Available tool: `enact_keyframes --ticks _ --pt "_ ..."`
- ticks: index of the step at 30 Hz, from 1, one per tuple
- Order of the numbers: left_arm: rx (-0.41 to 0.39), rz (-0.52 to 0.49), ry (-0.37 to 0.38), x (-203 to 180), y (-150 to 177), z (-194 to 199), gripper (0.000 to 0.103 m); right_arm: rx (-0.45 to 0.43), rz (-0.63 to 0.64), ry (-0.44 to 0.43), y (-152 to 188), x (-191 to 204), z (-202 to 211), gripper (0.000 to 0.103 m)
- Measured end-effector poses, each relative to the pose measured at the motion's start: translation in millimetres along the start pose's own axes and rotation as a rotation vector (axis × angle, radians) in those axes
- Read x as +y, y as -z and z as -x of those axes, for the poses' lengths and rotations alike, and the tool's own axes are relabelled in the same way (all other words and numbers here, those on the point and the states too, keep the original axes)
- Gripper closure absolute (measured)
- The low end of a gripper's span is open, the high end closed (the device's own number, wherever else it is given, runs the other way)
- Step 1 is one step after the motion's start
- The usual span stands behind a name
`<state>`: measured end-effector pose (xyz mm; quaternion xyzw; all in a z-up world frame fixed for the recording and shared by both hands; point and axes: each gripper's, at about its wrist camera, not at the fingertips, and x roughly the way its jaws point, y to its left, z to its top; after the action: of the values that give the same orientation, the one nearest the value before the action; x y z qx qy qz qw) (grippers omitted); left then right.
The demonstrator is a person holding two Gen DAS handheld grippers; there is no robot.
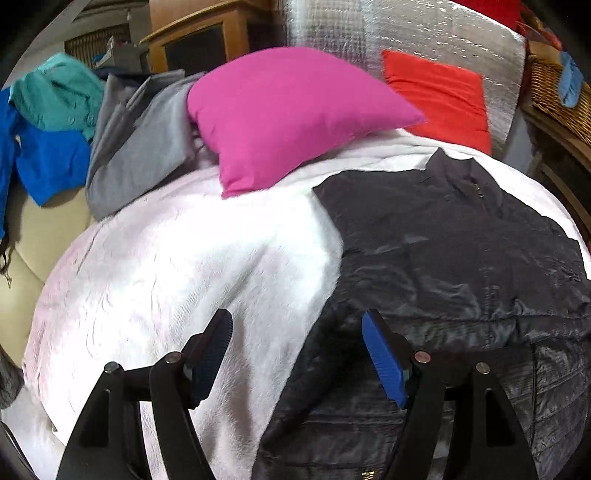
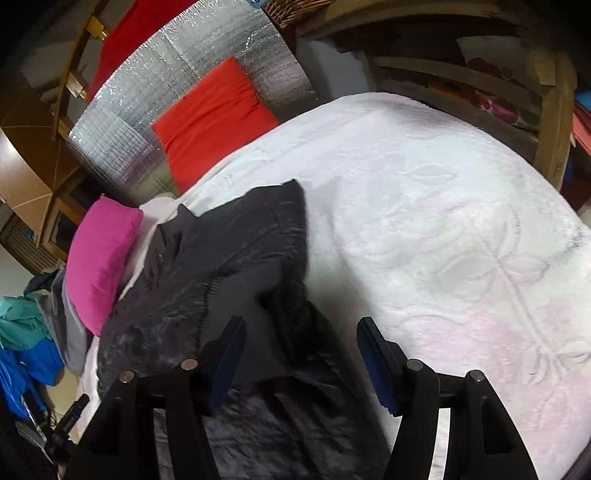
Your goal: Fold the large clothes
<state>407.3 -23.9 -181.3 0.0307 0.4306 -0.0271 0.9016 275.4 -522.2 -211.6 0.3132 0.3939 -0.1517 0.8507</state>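
A dark grey quilted jacket (image 1: 443, 266) lies spread on a white bedspread (image 1: 177, 266), collar toward the pillows. My left gripper (image 1: 297, 354) is open, hovering over the jacket's left edge, with one finger over the bedspread and the other over the jacket. In the right wrist view the jacket (image 2: 229, 280) lies with a sleeve folded across its body. My right gripper (image 2: 297, 358) is open above the jacket's lower right part, holding nothing.
A pink pillow (image 1: 288, 114) and a red pillow (image 1: 439, 96) sit at the bed's head against a silver foil panel (image 1: 388, 33). Grey (image 1: 140, 140), teal and blue clothes (image 1: 48, 158) are piled at the left. Wooden shelves (image 2: 517, 92) stand beside the bed.
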Motion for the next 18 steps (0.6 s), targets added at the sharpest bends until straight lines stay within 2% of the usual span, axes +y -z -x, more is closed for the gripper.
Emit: enact_keyframes --ticks 4,9,13,18 --pt "0.025 0.022 -0.005 11.0 4.0 -4.9 0.03 0.017 -0.026 -0.02 3.3 -16.0 8.1 0.037" --pt "0.037 -0.022 -0.011 8.6 14.6 -1.5 0.03 0.066 -0.011 -0.025 17.2 -27.0 12.2 0.037" --pt "0.036 -0.047 -0.013 9.1 27.4 8.8 0.03 0.069 0.021 -0.018 28.6 -32.3 21.0 0.037" --pt "0.05 -0.028 -0.016 23.1 45.6 21.8 0.03 0.069 -0.007 -0.037 47.0 -45.5 40.6 0.036"
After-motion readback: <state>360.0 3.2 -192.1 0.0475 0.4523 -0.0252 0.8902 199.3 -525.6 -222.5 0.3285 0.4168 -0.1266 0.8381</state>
